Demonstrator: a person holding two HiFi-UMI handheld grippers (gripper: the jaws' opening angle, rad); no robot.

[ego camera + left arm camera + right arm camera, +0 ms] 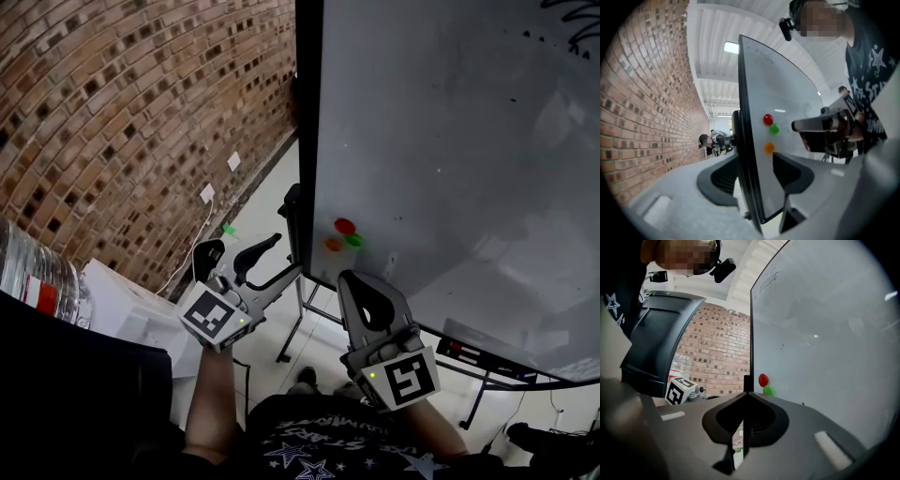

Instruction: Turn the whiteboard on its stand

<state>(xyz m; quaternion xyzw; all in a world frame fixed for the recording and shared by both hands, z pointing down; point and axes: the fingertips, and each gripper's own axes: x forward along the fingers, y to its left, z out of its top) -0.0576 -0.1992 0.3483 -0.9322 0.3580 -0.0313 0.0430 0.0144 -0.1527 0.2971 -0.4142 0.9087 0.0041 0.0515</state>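
Observation:
The whiteboard stands upright on its black stand, with red, green and orange magnets near its lower left corner. My left gripper is at the board's left edge. In the left gripper view its jaws stand apart on either side of the board's black edge, and the pads do not press on it. My right gripper is at the board's lower front, just below the magnets. Its jaws meet at the tips, in line with the board's edge.
A brick wall with white sockets runs close along the left. Water bottles, a white box and a dark chair back are at lower left. The board's pen tray juts out lower right. People stand far off.

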